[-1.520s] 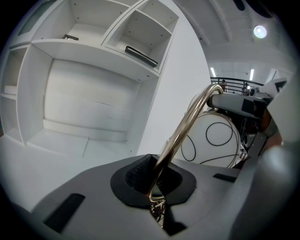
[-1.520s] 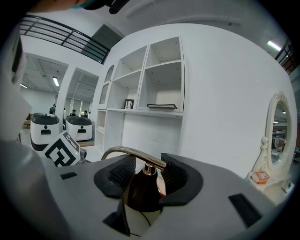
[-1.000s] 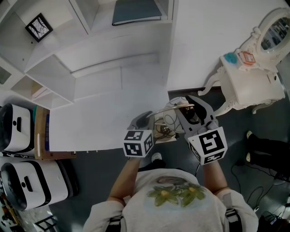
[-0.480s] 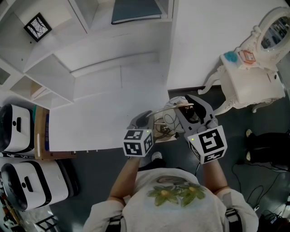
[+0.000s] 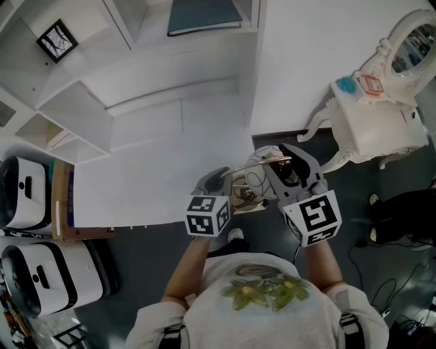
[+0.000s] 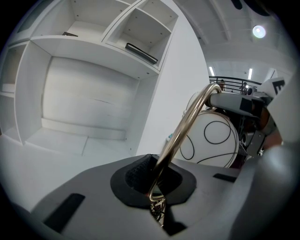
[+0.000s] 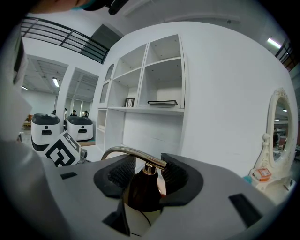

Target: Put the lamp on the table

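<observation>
Head view: the carrying step was judged in hand. The white globe lamp (image 5: 257,178) was held up between both tongs, beside the white worktop's (image 5: 157,184) right corner. A move over the worktop and a level lowering were called for next.

Left gripper view: the left tongs (image 6: 154,180) were clamped shut on the curved brass arm (image 6: 185,124).

Right gripper view: the right tongs (image 7: 146,174) were set wide, gripping the dark brown cap (image 7: 140,192).

Fingers (image 6: 137,176) closed, pinching lamp arm (image 6: 186,121) (brass)

White shelves (image 5: 75,102) carry a folder (image 5: 204,17) (lying flat) and frame (image 5: 57,41).
</observation>
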Tool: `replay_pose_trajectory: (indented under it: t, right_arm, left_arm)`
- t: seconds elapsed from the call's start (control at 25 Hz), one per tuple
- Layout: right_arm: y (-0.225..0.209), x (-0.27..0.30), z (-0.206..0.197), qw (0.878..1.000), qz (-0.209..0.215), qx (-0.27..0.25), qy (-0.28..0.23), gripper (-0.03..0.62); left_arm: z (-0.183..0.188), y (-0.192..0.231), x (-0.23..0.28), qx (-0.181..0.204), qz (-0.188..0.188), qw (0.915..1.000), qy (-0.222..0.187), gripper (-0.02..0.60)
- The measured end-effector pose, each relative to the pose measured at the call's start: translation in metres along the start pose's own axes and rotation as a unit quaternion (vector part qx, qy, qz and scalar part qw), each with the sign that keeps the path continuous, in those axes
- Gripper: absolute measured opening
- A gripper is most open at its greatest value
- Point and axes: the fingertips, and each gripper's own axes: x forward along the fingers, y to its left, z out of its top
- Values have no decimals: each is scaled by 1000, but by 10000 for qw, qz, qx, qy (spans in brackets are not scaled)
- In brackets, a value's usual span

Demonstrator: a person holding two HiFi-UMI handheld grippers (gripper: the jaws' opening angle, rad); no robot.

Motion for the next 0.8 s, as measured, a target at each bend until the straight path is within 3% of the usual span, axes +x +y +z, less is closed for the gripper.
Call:
replay_pose_trajectory:
  t: [0.48,0.8]
  right_arm:
    - [2,-4,0,9999,-91,-35,-108,186]
    - [-1,-8,-1,9991,-390,-4,-180,187]
  left_arm:
    - [-1,-1,-3,118,44,9998,-129,28]
    - [-6,-2,-10,533,161,9984,-120,29]
